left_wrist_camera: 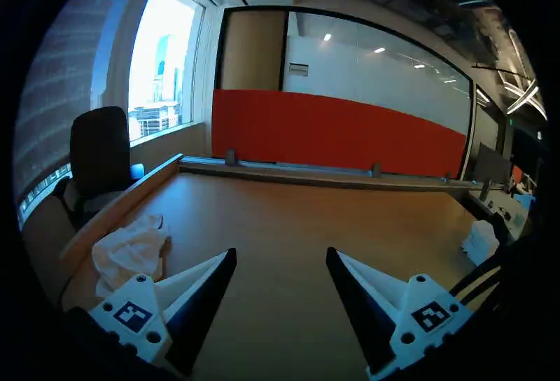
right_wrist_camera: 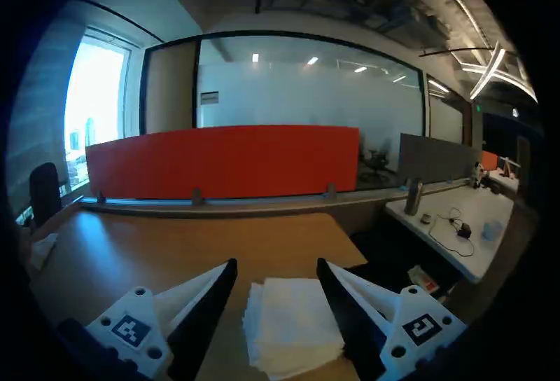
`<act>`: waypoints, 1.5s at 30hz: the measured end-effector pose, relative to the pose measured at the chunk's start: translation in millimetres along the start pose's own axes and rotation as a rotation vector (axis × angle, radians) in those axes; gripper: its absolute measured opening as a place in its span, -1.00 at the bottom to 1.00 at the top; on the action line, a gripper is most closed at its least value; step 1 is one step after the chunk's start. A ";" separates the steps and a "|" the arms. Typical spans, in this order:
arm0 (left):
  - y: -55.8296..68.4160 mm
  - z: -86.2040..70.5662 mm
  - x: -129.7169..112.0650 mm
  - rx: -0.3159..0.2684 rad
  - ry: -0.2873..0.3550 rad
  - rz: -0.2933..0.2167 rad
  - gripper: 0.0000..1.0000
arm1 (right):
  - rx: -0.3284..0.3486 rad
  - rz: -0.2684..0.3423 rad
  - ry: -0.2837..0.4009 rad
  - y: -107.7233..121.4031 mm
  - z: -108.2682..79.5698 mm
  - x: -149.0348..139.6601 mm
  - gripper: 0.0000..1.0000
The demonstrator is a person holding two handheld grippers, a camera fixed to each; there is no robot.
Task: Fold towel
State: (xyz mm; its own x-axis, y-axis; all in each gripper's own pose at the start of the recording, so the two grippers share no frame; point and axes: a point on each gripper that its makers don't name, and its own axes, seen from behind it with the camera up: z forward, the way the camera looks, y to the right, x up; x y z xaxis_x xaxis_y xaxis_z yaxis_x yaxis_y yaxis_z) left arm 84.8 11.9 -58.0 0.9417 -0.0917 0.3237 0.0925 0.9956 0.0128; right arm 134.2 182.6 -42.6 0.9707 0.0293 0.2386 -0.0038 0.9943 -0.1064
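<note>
my left claw (left_wrist_camera: 280, 269) and right claw (right_wrist_camera: 276, 276) both gaping empty over the desk (left_wrist_camera: 294, 220), crumpled towel (left_wrist_camera: 133, 249) slumped at the desk's raised side edge looks light, soft and floppy so i'd pinch a corner, folded stack (right_wrist_camera: 294, 321) sits at the desk's opposite end

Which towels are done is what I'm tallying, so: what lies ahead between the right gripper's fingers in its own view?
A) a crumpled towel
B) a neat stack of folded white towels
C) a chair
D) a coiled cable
B: a squared stack of folded white towels lies flat on the wooden desk, framed by the open fingers of the right gripper.
</note>
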 end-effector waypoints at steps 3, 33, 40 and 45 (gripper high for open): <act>-2.2 3.2 7.9 0.002 0.031 0.001 0.90 | 0.010 -0.007 0.035 -7.0 -1.9 11.4 0.79; -16.5 8.8 42.2 -0.011 0.116 0.041 0.90 | 0.097 -0.013 0.226 -79.6 -7.5 72.2 1.00; -18.8 9.4 49.1 -0.018 0.126 0.038 0.90 | 0.101 0.004 0.232 -99.5 -9.0 75.2 1.00; -20.1 9.7 52.0 -0.021 0.131 0.037 0.90 | 0.112 0.001 0.228 -117.2 -8.4 74.7 1.00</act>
State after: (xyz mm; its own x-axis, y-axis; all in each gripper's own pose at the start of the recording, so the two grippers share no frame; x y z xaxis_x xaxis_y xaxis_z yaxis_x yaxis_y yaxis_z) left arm 128.8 -12.7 -32.3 0.9787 -0.0577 0.1971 0.0623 0.9979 -0.0175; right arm 209.2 67.4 -20.4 0.9997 0.0187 0.0137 -0.0188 0.9998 0.0047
